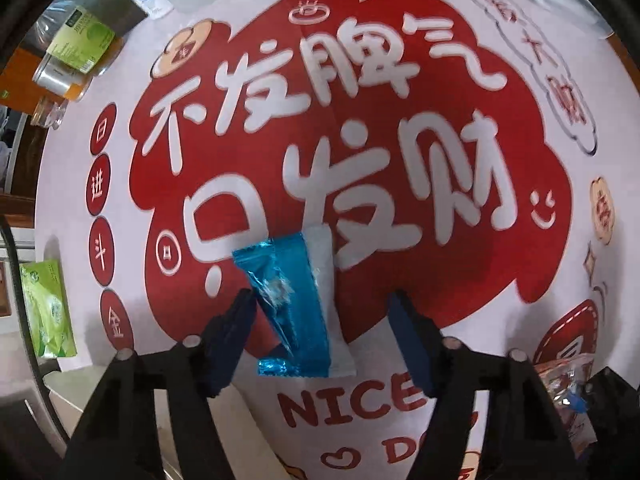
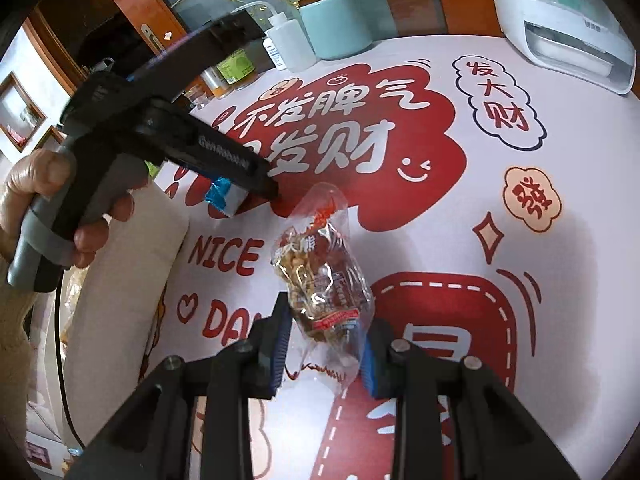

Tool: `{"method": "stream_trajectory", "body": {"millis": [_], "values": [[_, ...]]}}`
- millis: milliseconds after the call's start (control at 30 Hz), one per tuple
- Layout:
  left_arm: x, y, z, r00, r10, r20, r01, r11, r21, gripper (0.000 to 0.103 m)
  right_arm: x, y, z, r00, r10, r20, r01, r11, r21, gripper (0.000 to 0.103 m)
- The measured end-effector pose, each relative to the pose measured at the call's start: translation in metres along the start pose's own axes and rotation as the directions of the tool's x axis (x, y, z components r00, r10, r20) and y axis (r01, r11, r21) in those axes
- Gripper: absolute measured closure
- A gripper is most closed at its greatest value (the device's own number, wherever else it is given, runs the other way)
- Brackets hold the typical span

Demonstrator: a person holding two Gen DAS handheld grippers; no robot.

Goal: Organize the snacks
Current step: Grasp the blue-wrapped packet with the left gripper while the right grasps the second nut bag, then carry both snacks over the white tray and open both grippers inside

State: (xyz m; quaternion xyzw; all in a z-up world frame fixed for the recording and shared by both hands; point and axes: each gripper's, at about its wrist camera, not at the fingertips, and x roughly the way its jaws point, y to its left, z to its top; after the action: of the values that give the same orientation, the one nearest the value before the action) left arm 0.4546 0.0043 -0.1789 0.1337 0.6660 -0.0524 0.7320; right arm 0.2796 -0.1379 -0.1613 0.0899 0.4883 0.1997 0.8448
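Left wrist view: the left gripper [image 1: 322, 316] points down at the tablecloth [image 1: 520, 320], its fingers straddling a blue-and-white snack packet [image 1: 298, 300] that lies flat on the red print. The pad at nine o'clock of the packet touches or nearly touches its blue foil; the pad at three o'clock stands clear of it, so the jaws are not gripping. At four o'clock, near the edge, shows part of a clear snack bag [image 1: 568, 392]. A green tissue pack [image 1: 46, 308] sits at nine o'clock.

Right wrist view: the right gripper [image 2: 326, 344] is clenched on the clear snack bag [image 2: 320, 280], which extends toward twelve o'clock above the cloth. At ten o'clock a hand [image 2: 52, 208] holds the left gripper over the blue-and-white packet [image 2: 226, 196].
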Motion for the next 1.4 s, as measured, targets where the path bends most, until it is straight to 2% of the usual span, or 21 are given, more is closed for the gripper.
{"method": "stream_trajectory", "body": {"millis": [67, 167, 200, 300, 467, 567, 667, 833, 900, 967, 1100, 1167, 1267, 1333, 1400], "values": [[0.0, 0.001, 0.0, 0.999, -0.036, -0.008, 0.035, 0.999, -0.004, 0.065, 0.0, -0.001, 0.0, 1.0, 0.001, 0.0, -0.001, 1.0, 0.0, 0.073], [-0.003, -0.006, -0.003, 1.0, 0.0, -0.001, 0.0, 1.0, 0.021, 0.068, -0.001, -0.001, 0.0, 1.0, 0.001, -0.002, -0.001, 1.0, 0.0, 0.073], [-0.005, -0.01, -0.005, 1.0, 0.018, 0.005, -0.018, 0.999, 0.031, 0.073, -0.003, 0.0, 0.0, 1.0, 0.0, 0.001, 0.0, 1.0, -0.002, 0.073], [-0.016, -0.018, -0.012, 1.0, 0.008, 0.012, -0.008, 1.0, 0.025, 0.074, -0.013, 0.006, -0.001, 1.0, -0.003, 0.015, 0.003, 1.0, -0.01, 0.073], [-0.065, -0.031, -0.042, 0.996, -0.023, 0.089, 0.019, 0.999, 0.038, 0.074, -0.048, 0.026, -0.006, 0.998, -0.014, 0.053, 0.016, 0.999, -0.028, 0.073], [-0.113, -0.024, -0.078, 0.985, -0.064, 0.163, 0.055, 0.997, 0.055, 0.074, -0.078, 0.049, -0.014, 0.996, -0.005, 0.09, 0.01, 0.999, -0.052, 0.073], [-0.156, -0.001, -0.125, 0.972, -0.055, 0.227, 0.042, 0.997, 0.062, 0.074, -0.104, 0.079, -0.021, 0.993, 0.015, 0.117, -0.004, 0.996, -0.093, 0.073], [-0.201, 0.042, -0.196, 0.954, -0.045, 0.297, 0.05, 0.999, -0.009, 0.074, -0.134, 0.144, -0.034, 0.987, 0.057, 0.15, -0.027, 0.981, -0.194, 0.073], [-0.217, 0.057, -0.226, 0.941, -0.036, 0.337, 0.052, 0.998, -0.041, 0.074, -0.139, 0.166, -0.038, 0.985, 0.07, 0.157, -0.034, 0.974, -0.224, 0.073], [-0.228, 0.072, -0.251, 0.929, -0.027, 0.368, 0.055, 0.996, -0.067, 0.073, -0.141, 0.187, -0.042, 0.984, 0.085, 0.154, -0.044, 0.967, -0.249, 0.073], [-0.232, 0.098, -0.291, 0.923, -0.023, 0.385, 0.071, 0.991, -0.11, 0.073, -0.139, 0.224, -0.049, 0.986, 0.1, 0.136, -0.056, 0.954, -0.294, 0.073], [-0.233, 0.107, -0.303, 0.92, -0.025, 0.392, 0.081, 0.989, -0.127, 0.073, -0.138, 0.235, -0.051, 0.986, 0.097, 0.136, -0.051, 0.95, -0.308, 0.073], [-0.238, 0.121, -0.322, 0.906, -0.013, 0.424, 0.086, 0.984, -0.155, 0.073, -0.141, 0.255, -0.051, 0.985, 0.106, 0.137, -0.055, 0.942, -0.332, 0.073], [-0.245, 0.129, -0.333, 0.891, 0.001, 0.454, 0.087, 0.981, -0.174, 0.073, -0.143, 0.269, -0.048, 0.984, 0.1, 0.149, -0.042, 0.935, -0.352, 0.073], [-0.252, 0.135, -0.343, 0.868, 0.022, 0.496, 0.083, 0.978, -0.189, 0.073, -0.144, 0.279, -0.042, 0.983, 0.102, 0.152, -0.04, 0.931, -0.364, 0.073]]}}
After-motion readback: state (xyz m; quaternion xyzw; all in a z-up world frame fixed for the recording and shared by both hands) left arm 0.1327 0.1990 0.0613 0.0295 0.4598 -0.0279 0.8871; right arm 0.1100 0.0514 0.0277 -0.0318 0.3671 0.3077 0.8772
